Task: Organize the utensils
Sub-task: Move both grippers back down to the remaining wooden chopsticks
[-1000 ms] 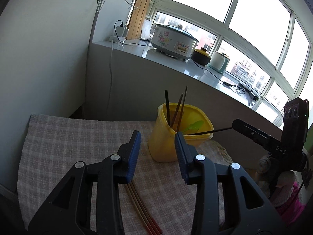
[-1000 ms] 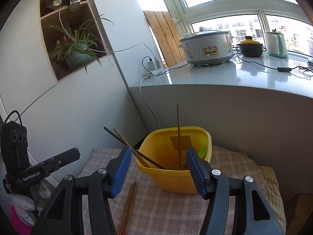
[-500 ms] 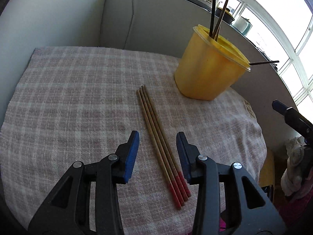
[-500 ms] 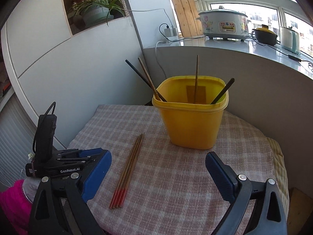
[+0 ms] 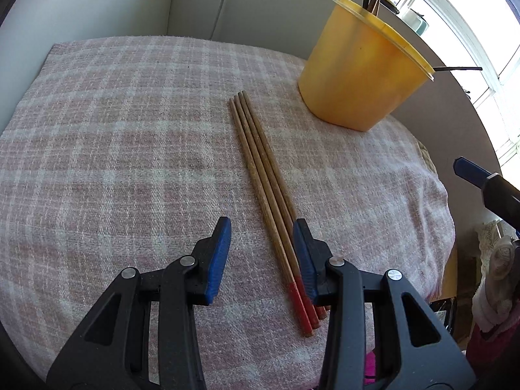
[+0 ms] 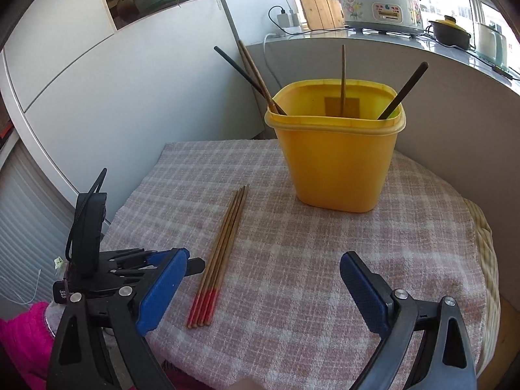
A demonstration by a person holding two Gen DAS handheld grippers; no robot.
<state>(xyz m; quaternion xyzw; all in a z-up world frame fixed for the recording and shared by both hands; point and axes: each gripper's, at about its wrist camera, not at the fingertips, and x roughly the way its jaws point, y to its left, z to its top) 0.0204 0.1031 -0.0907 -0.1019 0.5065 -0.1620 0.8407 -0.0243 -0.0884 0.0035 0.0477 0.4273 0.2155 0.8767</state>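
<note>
Working over a checked cloth (image 5: 130, 149) on a small table; it lies under both grippers and looks soft enough to give a little under a pad. Ahead and to the right of our left gripper (image 5: 261, 253) stands the yellow tub (image 5: 354, 74), which already holds several chopsticks leaning on its rim. From the right gripper (image 6: 263, 286) the tub sits straight ahead, well apart.

A bundle of four chopsticks (image 5: 263, 175) lies flat on the cloth, side by side and touching, tips toward the tub, red ends (image 5: 305, 305) nearest us. The left gripper hangs low over them, jaws part open and holding nothing. The bundle runs between the jaws but hard against the right one, so we are off centre. The right gripper's jaws stand wide and empty, the bundle off to its left.

Handling, as we judge it: thin, stiff, light wooden sticks, smooth and prone to roll or fan apart. Lying flat, they leave little for the pads to get under. We would shift right to centre them, then close across all four just above the red ends, squeezing them together. Too loose a pinch may drop one.
</note>
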